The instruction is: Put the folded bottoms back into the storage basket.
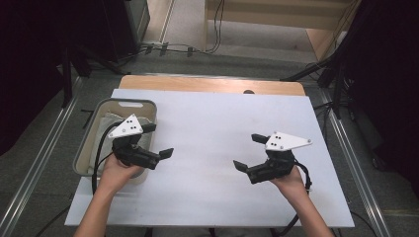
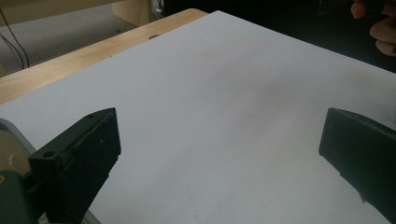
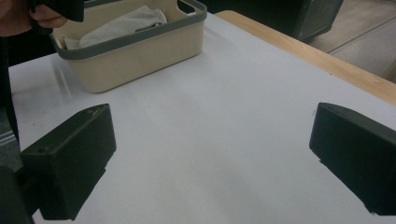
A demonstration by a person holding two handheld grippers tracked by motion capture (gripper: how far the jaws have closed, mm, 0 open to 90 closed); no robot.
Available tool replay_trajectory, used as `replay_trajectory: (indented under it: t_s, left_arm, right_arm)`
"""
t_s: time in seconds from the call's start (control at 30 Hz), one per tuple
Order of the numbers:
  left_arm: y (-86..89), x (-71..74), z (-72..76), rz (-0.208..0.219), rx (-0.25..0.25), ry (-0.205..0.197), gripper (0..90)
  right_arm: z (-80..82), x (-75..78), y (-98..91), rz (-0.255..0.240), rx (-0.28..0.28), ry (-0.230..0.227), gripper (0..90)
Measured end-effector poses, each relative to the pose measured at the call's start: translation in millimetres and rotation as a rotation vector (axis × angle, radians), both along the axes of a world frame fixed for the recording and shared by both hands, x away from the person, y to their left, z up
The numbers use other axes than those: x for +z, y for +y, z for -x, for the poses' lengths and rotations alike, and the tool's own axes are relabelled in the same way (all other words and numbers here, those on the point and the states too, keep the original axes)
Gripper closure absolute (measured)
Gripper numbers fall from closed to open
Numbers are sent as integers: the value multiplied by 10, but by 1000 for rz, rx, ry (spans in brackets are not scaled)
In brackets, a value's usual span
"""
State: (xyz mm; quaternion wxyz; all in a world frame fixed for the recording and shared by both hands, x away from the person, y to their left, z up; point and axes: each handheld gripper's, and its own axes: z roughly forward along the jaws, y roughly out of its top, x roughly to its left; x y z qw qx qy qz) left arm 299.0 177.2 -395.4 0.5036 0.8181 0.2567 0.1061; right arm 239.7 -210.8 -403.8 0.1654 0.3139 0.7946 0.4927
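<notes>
Forearms are seen entering from the bottom edge of the high view, each hand wrapped round a gripper. At lower left the left hand carries the left gripper, its jaws spread wide with nothing between them. At lower right the right hand carries the right gripper, jaws likewise spread and empty. Both grippers are held over the white sheet that covers the table; bare sheet is seen between the jaws in each gripper view.

Beside the left gripper, at the sheet's left edge, a beige basket with a grey rim is placed. A pale folded cloth lies inside it, also noted at upper left of the right gripper view.

Beyond the table, cables are seen on the grey floor at top centre.
</notes>
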Motion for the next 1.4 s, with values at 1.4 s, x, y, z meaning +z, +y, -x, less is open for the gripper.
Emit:
replay_trajectory:
  t_s: [1.4]
  left_arm:
    - [-305, -169, 174, -3, -29, -37, 0]
  right_arm:
    - [263, -162, -654, -36, -72, -103, 0]
